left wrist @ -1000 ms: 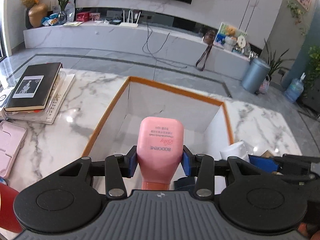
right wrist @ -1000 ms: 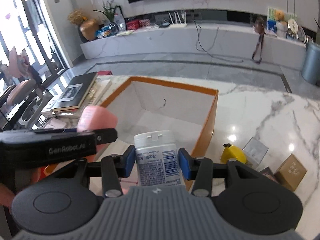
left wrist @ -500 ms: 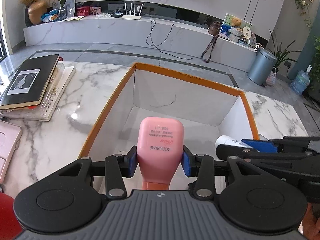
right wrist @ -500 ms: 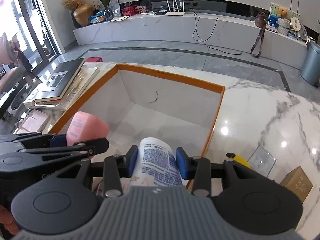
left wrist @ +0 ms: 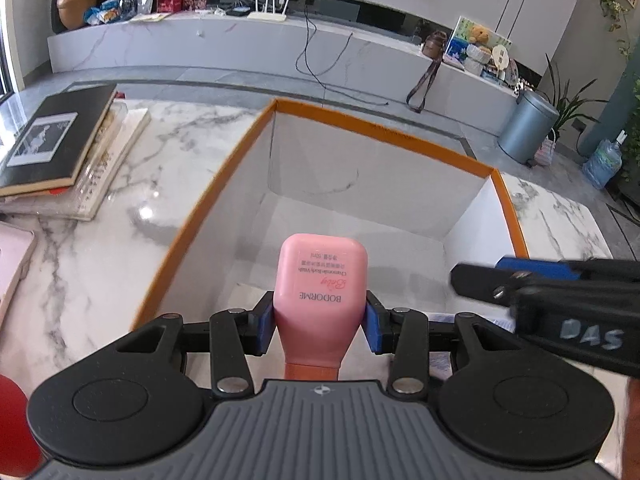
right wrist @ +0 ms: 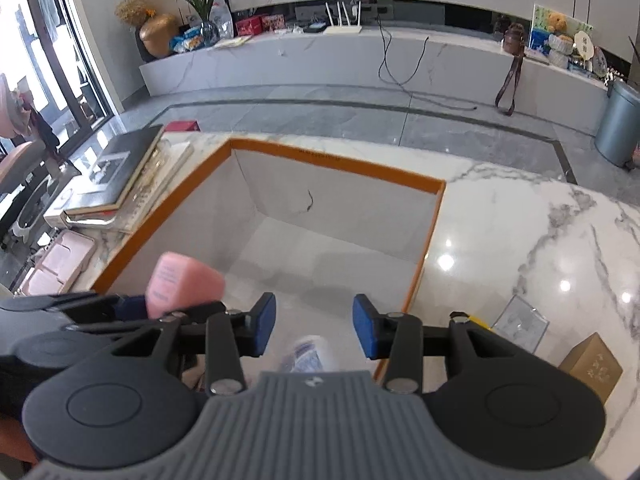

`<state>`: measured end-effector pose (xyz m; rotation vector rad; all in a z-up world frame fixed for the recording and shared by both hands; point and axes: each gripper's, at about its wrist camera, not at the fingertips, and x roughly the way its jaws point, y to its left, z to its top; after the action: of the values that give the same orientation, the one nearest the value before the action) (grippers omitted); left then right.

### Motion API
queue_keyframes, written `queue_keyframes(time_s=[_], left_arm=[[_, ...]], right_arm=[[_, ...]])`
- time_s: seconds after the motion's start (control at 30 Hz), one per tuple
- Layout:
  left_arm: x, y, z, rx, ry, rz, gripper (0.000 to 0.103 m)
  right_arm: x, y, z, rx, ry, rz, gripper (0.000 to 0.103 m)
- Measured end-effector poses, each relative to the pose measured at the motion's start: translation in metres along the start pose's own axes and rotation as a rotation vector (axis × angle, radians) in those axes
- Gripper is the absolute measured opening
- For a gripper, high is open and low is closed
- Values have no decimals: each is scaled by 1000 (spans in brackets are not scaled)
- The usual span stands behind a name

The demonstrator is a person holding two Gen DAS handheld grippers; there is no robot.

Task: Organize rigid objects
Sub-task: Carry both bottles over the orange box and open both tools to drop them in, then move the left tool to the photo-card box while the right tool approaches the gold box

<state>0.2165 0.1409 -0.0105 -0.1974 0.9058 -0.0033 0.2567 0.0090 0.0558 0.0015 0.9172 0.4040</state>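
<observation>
White bottle (right wrist: 306, 354) dropped clear of right gripper (right wrist: 314, 326), jaws apart.

My left hand-held gripper (left wrist: 320, 330) was matte black plastic with a ribbed grey housing, blue rubber pads, silver pivot screws and round side discs. My right hand-held gripper (right wrist: 314, 330) matched it, its side hand-lettered "DAS" in white.
</observation>
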Motion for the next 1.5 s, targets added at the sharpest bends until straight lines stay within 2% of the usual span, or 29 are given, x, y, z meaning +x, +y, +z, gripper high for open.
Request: queue_keyframes(time_s=[0.17, 0.47, 0.6, 0.77, 0.8, 0.87, 0.97, 1.07, 1.13, 1.2, 1.5], left_arm=[[6, -12, -5, 20, 31, -9, 50], [22, -26, -4, 60, 104, 76, 50], [32, -27, -1, 63, 177, 98, 50], [35, -30, -5, 81, 213, 126, 51], [35, -30, -5, 77, 212, 130, 52], [32, -31, -6, 84, 199, 164, 63], [22, -34, -7, 101, 166, 177, 68], [5, -41, -7, 117, 97, 195, 70], [-11, -51, -7, 151, 24, 175, 70], [-27, -66, -10, 195, -26, 122, 70], [-56, -137, -28, 388, -13, -55, 67]], right_arm=[[-20, -2, -8, -7, -57, -20, 43], [-61, -29, -28, 53, -149, -30, 43], [-71, -40, -38, 67, -155, -32, 43], [-73, -57, -50, 87, -139, -57, 43], [-73, -61, -52, 95, -133, -62, 43], [-72, -70, -57, 110, -124, -75, 43], [-74, -80, -64, 129, -115, -84, 43], [-77, -90, -72, 144, -106, -95, 43], [-79, -97, -79, 154, -98, -102, 43], [-81, -104, -85, 165, -90, -108, 43], [-98, -138, -113, 233, -79, -156, 43]])
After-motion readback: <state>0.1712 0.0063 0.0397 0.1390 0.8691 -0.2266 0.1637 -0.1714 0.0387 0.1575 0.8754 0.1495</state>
